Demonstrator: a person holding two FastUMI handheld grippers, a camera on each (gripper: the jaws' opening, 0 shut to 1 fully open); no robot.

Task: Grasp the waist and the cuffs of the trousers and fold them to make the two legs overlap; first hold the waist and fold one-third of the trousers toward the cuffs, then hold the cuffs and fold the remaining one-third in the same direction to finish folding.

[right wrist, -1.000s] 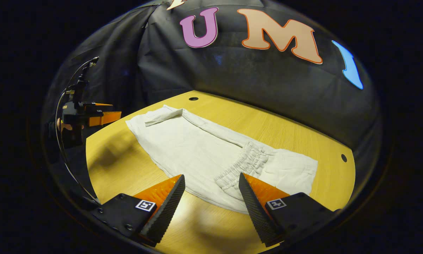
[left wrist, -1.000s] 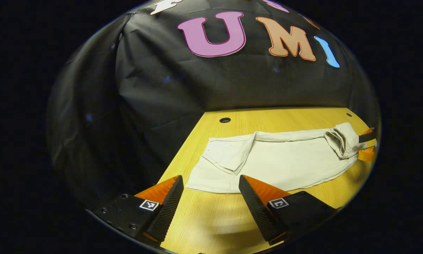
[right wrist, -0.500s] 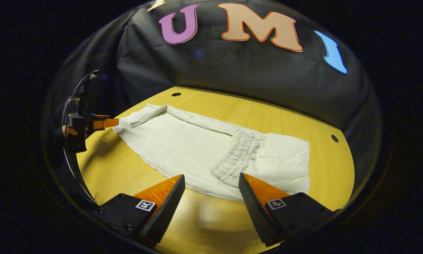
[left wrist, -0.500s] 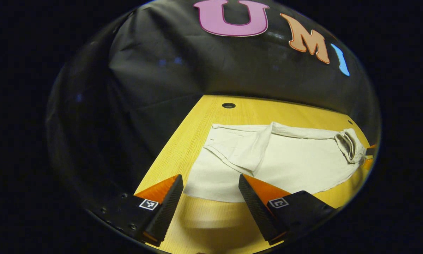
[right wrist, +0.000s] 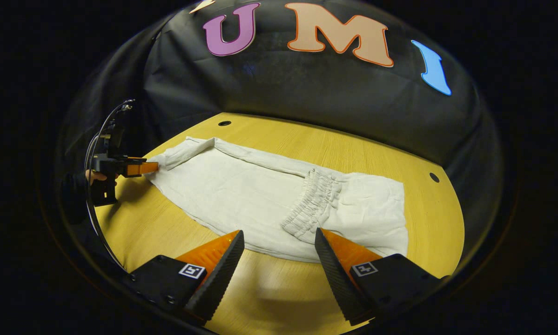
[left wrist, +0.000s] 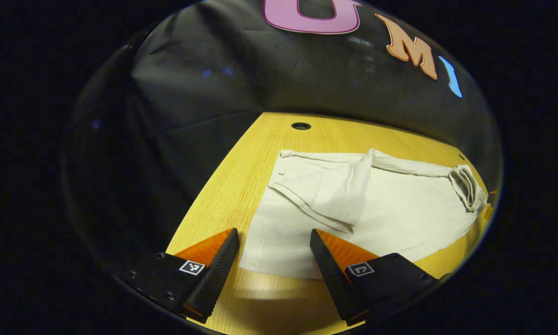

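The pale cream trousers (left wrist: 390, 209) lie flat on the yellow wooden table (left wrist: 241, 177). Their elastic waistband (right wrist: 313, 200) is folded over onto the legs, partway along the garment. At the cuff end (left wrist: 306, 186) one corner is flipped back. My left gripper (left wrist: 274, 231) is open, its fingers astride the near cuff edge without pressing on it. It shows far off as the left gripper (right wrist: 139, 167), its tips at the cuffs (right wrist: 185, 149). My right gripper (right wrist: 279, 231) is open, just short of the near edge of the trousers (right wrist: 232, 186), by the waistband fold.
The table (right wrist: 353, 149) has small round holes (left wrist: 301, 126) (right wrist: 433, 177) near its far corners. Black cloth walls close behind it. A hand (right wrist: 92, 176) and a cable sit behind the left gripper. Bare tabletop lies in front of both grippers.
My left gripper has moved forward to the cuff end, so the cuff edge now lies between its open fingers. The right gripper has hardly shifted. The trousers have not moved.
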